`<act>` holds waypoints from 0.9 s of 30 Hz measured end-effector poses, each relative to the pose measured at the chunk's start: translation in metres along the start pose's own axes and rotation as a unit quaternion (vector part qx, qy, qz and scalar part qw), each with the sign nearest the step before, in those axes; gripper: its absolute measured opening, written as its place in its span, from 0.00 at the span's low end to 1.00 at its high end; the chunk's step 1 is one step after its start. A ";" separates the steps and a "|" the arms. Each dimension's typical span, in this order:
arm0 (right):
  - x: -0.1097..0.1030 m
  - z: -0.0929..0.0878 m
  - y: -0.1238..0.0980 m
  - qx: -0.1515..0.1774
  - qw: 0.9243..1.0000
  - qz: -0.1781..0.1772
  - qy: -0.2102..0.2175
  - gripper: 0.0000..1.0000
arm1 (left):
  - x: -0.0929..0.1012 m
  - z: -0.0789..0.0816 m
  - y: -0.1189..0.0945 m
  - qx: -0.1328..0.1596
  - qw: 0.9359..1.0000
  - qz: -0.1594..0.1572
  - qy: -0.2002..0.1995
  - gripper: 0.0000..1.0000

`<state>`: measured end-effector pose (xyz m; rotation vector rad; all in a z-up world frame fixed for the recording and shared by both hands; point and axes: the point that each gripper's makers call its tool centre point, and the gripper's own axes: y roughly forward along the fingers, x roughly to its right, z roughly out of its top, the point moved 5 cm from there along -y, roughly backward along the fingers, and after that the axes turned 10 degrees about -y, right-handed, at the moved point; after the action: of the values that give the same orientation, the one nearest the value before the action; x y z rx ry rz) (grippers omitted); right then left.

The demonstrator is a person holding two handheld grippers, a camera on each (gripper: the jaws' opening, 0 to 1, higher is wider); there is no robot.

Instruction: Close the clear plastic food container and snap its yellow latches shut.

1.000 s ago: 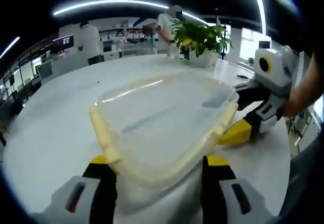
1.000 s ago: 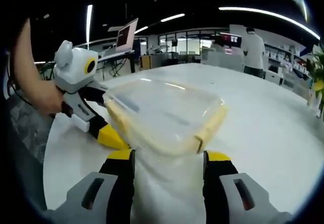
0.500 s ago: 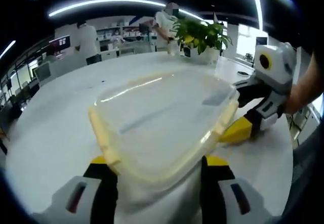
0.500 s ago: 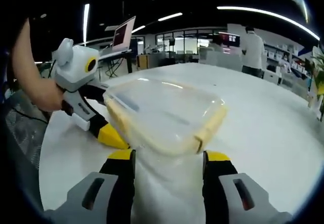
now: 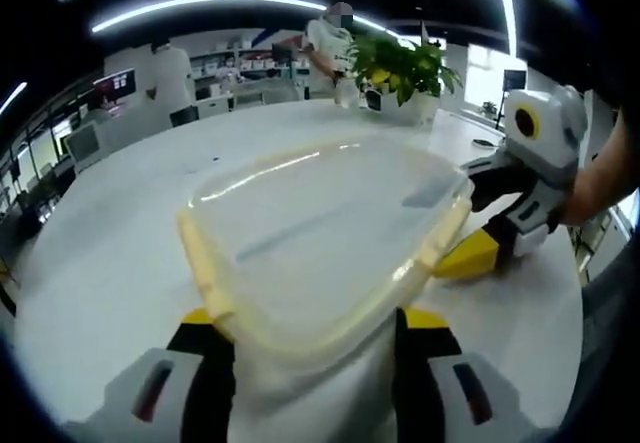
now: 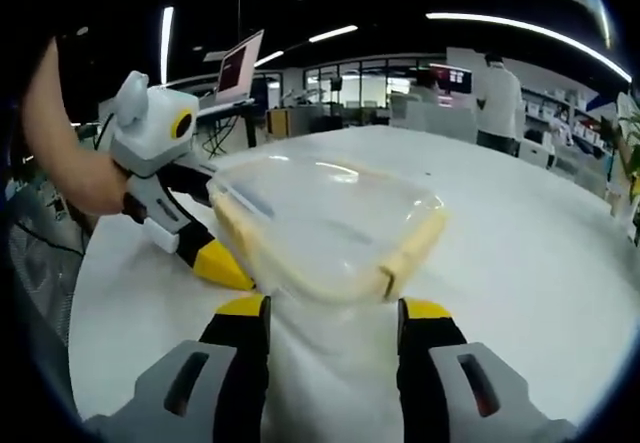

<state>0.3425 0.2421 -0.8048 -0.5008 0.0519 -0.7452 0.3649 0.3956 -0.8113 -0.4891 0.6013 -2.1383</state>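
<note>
At the bottom of the left gripper view the left gripper (image 5: 318,348) is seen with its two yellow-tipped jaws parted, one on either side of the near corner of the clear plastic food container (image 5: 325,238), whose edge appears to lie between them; whether the jaws press on that edge cannot be told; the same gripper is seen again at the left of the right gripper view, where its yellow tips lie at the container's left side. The right gripper (image 6: 332,343) is likewise shown at the bottom of its own view with jaws spread apart, the container's near edge sitting just above and between them; in the left gripper view it is seen at the right of the frame, a yellow tip close against the container's right side. The container rests on the white table (image 6: 520,253) in the middle of both views; its lid (image 6: 330,208) is already laid on top, so the closing is judged done or nearly so; the yellow latches (image 5: 205,263) are seen as pale yellow strips along the sides, and whether any is snapped down cannot be told, so the latching is judged to be left. A potted plant (image 5: 400,68) stands at the upper right of the left gripper view.
</note>
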 end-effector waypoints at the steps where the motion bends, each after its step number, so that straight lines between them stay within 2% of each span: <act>1: 0.001 0.001 0.002 -0.002 1.000 0.000 -0.002 0.48 | -0.003 0.001 0.001 0.001 1.000 -0.001 0.000 0.60; 18: 0.023 0.015 0.032 -0.007 1.000 -0.006 -0.012 0.47 | -0.031 0.019 0.016 0.004 1.000 -0.002 -0.002 0.57; 27: 0.035 0.018 0.041 -0.011 1.000 -0.011 -0.024 0.47 | -0.037 0.027 0.024 0.001 1.000 0.004 -0.006 0.56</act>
<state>0.3982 0.2518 -0.8032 -0.5408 0.0094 -0.7537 0.4158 0.4060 -0.8083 -0.4967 0.5936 -2.1268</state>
